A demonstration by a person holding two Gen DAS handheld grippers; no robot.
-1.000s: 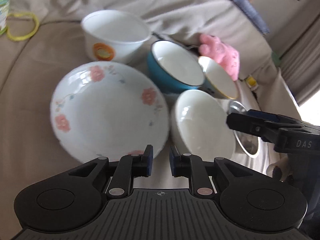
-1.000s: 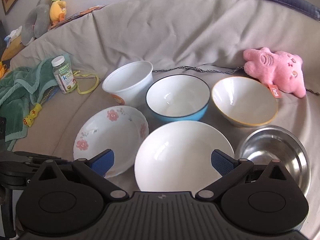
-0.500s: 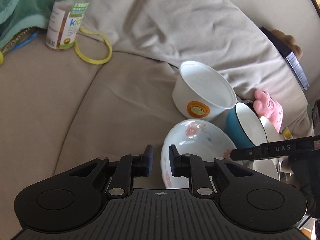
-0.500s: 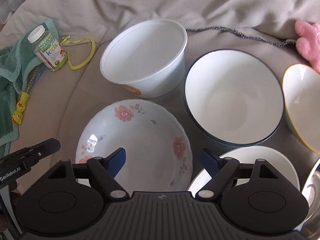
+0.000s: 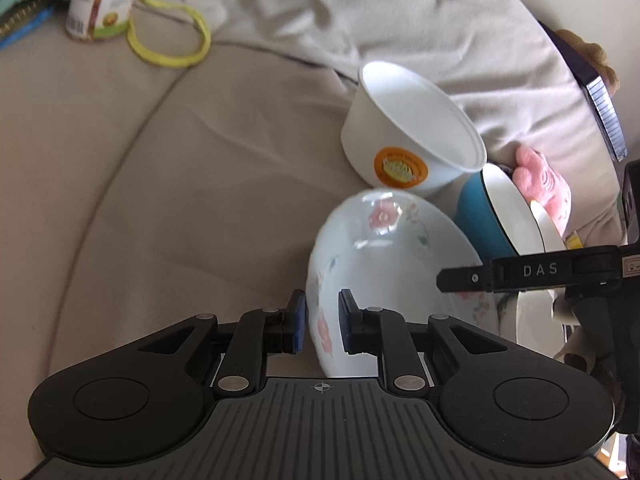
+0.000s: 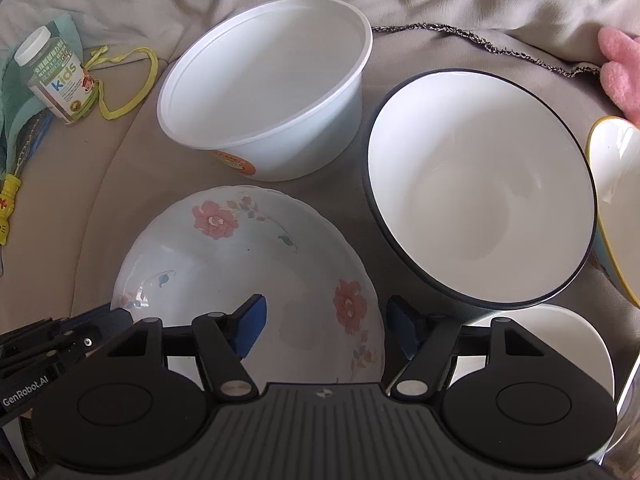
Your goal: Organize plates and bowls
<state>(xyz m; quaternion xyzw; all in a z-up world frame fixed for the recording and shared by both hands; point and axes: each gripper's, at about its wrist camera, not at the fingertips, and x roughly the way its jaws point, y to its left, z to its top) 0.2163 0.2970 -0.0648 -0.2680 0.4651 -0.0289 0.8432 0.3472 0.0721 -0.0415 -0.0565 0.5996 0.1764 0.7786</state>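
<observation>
A floral plate lies on the beige couch, with a white plastic tub behind it and a blue bowl to its right. Further right are a yellow-rimmed bowl and a plain white bowl. My left gripper is nearly shut, with the floral plate's left rim wedged in the narrow gap between its pads. My right gripper hangs over the plate's right side with its jaws closing. One pad is inside the rim and one outside, neither touching.
A vitamin bottle, a yellow band and a green towel lie at the far left. A pink plush toy sits at the back right. Bare cushion stretches left of the plate.
My left gripper swung to the plate's left edge, and the rim slid between its pads. My right gripper dropped from above the white bowl to the floral plate, and its jaws narrowed.
</observation>
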